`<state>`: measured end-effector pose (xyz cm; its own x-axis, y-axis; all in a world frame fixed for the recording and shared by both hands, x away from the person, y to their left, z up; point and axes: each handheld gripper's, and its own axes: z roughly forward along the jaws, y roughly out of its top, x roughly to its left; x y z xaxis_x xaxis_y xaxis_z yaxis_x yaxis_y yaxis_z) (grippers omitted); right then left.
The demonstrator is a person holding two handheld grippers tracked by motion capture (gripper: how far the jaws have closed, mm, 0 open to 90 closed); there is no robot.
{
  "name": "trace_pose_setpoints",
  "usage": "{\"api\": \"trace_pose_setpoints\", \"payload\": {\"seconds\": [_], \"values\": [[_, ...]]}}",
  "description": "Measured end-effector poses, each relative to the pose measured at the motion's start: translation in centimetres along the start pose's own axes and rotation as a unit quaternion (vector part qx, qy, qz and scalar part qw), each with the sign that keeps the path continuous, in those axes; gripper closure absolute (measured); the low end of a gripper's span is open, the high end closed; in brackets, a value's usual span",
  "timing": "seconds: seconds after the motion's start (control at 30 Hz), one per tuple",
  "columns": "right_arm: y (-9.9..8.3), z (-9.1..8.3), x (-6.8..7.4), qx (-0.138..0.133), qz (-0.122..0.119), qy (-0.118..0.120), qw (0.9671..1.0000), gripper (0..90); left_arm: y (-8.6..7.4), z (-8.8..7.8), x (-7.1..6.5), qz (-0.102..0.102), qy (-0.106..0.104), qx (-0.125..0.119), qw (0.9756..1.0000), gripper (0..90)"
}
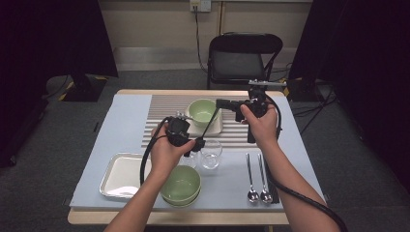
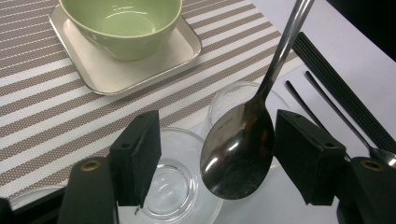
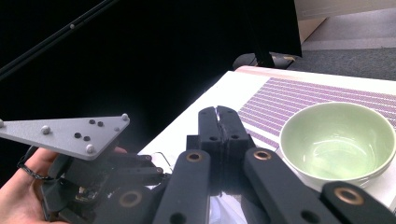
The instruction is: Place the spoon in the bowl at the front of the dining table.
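The worktop (image 1: pixel 300 159) was covered with a pale blue sheet, and a striped mat (image 1: pixel 164 108) was laid across its far half. A black folding chair (image 1: pixel 243 55) stood beyond it on grey carpet, with dark curtains at either side.

The spoon (image 2: pixel 240 144) was held by its handle in the right tongs (image 1: pixel 223 103), which were pressed together on it. Its bowl hung between the jaws of the left tongs (image 2: pixel 219 158), which were spread, nearer to the right-hand pad; contact could not be judged. Glass cups (image 2: pixel 173 186) stood directly beneath.

The left hand (image 1: pixel 167 152) was raised above a green bowl (image 1: pixel 181 186) at the near edge. The right hand (image 1: pixel 261 126) was raised farther back, its tongs pointed leftward past a second bowl on a tray (image 2: pixel 100 74).
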<state>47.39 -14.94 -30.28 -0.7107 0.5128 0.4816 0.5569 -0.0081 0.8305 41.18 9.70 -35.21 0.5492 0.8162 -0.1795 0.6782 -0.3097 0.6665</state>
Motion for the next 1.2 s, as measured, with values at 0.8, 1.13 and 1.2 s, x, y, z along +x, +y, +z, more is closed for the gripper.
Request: {"api": "trace_pose_setpoints", "payload": {"seconds": [0.8, 1.13, 1.2], "values": [[-0.4, -0.4, 0.0, 0.001, 0.002, -0.013, 0.9999, 90.0, -0.1, -0.6, 2.0, -0.018, 0.015, -0.016, 0.9996, 33.8], [-0.5, -0.4, -0.8, -0.009, 0.014, -0.015, 0.9998, 90.0, -0.2, -1.3, 2.0, -0.015, 0.004, -0.022, 0.9996, 30.3], [-0.5, -0.3, -0.8, -0.01, 0.014, -0.017, 0.9997, 90.0, -0.3, -1.5, 2.0, -0.014, 0.0, -0.022, 0.9997, 30.3]]}}
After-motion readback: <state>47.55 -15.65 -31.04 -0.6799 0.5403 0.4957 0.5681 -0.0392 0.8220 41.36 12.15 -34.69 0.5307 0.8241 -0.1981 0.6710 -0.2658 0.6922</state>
